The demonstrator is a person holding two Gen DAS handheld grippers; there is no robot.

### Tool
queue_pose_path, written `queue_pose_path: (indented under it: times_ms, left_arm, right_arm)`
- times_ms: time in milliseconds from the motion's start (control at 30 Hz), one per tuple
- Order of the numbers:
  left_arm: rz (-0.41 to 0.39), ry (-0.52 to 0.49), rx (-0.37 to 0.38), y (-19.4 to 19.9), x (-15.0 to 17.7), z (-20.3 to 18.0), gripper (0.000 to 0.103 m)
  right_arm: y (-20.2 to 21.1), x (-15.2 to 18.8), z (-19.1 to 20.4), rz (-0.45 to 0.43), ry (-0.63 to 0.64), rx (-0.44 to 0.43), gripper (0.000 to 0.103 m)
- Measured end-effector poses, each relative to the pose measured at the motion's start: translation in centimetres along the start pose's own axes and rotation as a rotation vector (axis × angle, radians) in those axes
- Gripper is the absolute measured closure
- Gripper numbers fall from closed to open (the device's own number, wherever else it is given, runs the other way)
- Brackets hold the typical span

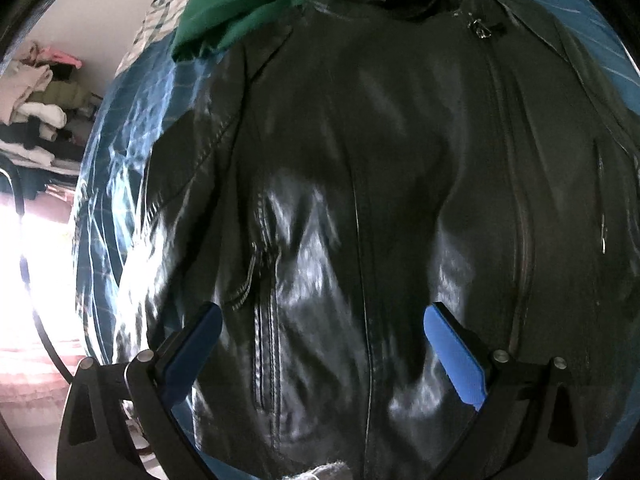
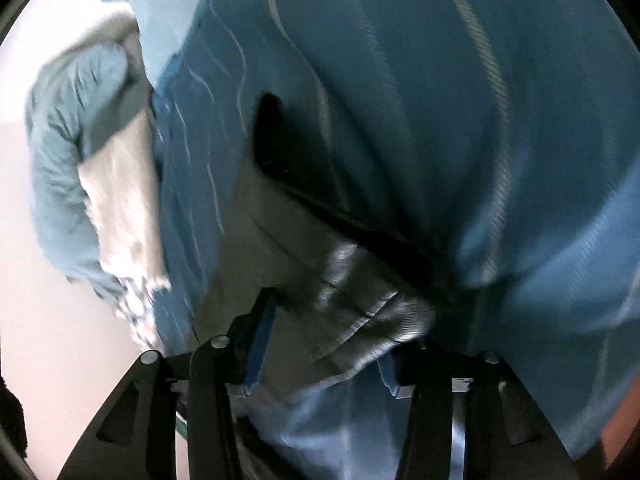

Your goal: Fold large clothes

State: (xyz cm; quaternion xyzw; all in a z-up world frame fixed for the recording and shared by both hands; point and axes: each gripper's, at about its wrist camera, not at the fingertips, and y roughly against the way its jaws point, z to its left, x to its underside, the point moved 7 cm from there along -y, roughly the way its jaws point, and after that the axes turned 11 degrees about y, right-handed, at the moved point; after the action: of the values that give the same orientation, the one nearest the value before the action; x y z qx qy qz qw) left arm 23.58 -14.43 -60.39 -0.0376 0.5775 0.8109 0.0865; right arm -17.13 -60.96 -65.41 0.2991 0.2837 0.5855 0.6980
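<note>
A black leather jacket (image 1: 380, 184) lies spread front-up on a blue patterned bedspread (image 1: 132, 152), its collar at the top and its zip down the right side. My left gripper (image 1: 322, 320) is open and hovers just above the jacket's lower front, holding nothing. In the right wrist view, my right gripper (image 2: 332, 332) sits over a black sleeve (image 2: 320, 216) of the jacket with its grey knit cuff (image 2: 400, 316) lying between the blue pads (image 2: 260, 340). The right finger is hidden under the cuff, so I cannot tell whether the jaws grip it.
A green garment with a black-and-white striped trim (image 1: 248, 4) lies at the jacket's top left shoulder. Stacked clothes (image 1: 36, 96) sit on a shelf at the far left. A pale teal pillow (image 2: 68, 152) and a cream cloth (image 2: 124, 204) lie at the bed's edge.
</note>
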Motion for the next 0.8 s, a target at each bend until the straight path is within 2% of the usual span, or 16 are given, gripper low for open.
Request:
queue_pose_path:
  times_ms: [33,67,100,167,300,333,367,533,667,733,800]
  left_arm:
    - [-0.01,-0.003,0.002,0.1,-0.2,-0.1,0.0]
    - [-0.017,-0.004,0.001,0.1,-0.4,-0.1,0.0]
    - [-0.023,-0.005,-0.002,0.2,-0.5,-0.2,0.0]
    - [-0.03,0.001,-0.002,0.4,-0.8,-0.2,0.0]
    - [-0.029,0.024,-0.001,0.6,-0.9,0.6,0.0]
    - [-0.026,0.036,-0.001,0.7,-0.8,1.0,0.0]
    - [-0.022,0.044,0.002,0.7,-0.8,1.4,0.0]
    - [0.008,0.135,-0.006,-0.1,-0.4,5.3,0.0]
    - [0.038,0.248,-0.037,-1.2,0.2,10.5,0.0]
    - [0.052,0.312,-0.057,-1.9,0.7,13.7,0.0]
    - [0.065,0.383,-0.075,-2.5,1.4,17.1,0.0]
  right_arm:
    - [-0.4,-0.2,0.5,-0.022,-0.007,-0.013,0.053]
    - [-0.7,-0.2,1.3,-0.043,-0.01,-0.024,0.059]
    - [-0.8,-0.4,1.7,-0.052,-0.007,-0.028,0.086]
    - [-1.8,-0.4,2.9,-0.057,-0.008,-0.039,0.095]
    - [-1.7,-2.1,6.5,-0.077,0.023,-0.028,0.097]
    - [-1.1,-2.4,8.6,-0.092,0.049,-0.045,0.098]
    - [0.4,-2.7,9.1,-0.097,0.066,-0.056,0.098]
    - [4.8,-2.3,20.4,-0.114,0.246,-0.142,0.098]
    - [6.2,1.2,30.8,-0.077,0.423,-0.208,0.098]
    - [5.4,4.4,36.0,-0.031,0.516,-0.24,0.098]
    - [3.5,9.2,41.1,0.039,0.623,-0.271,0.098]
